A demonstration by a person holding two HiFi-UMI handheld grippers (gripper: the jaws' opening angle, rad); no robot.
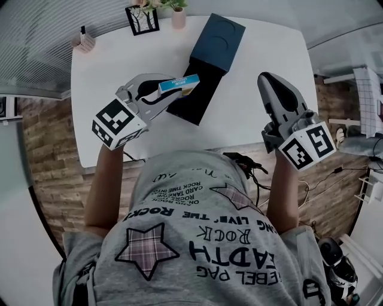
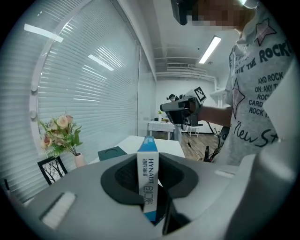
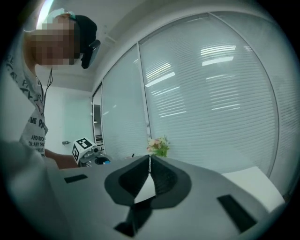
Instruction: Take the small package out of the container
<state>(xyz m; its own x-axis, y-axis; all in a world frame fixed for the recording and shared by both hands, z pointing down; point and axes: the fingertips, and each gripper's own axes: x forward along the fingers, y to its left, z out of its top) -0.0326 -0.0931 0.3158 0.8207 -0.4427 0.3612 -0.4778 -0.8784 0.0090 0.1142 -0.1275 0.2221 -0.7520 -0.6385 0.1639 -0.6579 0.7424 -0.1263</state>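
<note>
The head view shows the small package [image 1: 179, 85], a blue-and-white carton, pinched in the left gripper [image 1: 157, 94] above the white table [image 1: 105, 72]. It is held just over the left edge of the dark container [image 1: 206, 63], which lies open and aslant across the tabletop. The carton is judged to be clear of the container, so the removal looks all but done and only a place to set it down remains to be chosen. The right gripper [image 1: 267, 77] is held well apart on the container's other side, touching nothing, seemingly kept out of the way because so light a load needs no second grip. A picture frame [image 1: 142, 20] and a small vase [image 1: 178, 18] are ranged along the far edge, away from the work. In the left gripper view, the carton is shown standing on edge between the jaws, its narrow printed face turned to the camera and its broad sides clamped by the pads. That hold by the flat faces is judged to keep it from twisting. In the right gripper view, the jaws are shown pressed together with nothing between them, and flowers [image 3: 158, 145] are glimpsed beyond them, in front of the window blinds [image 3: 211, 93].
</note>
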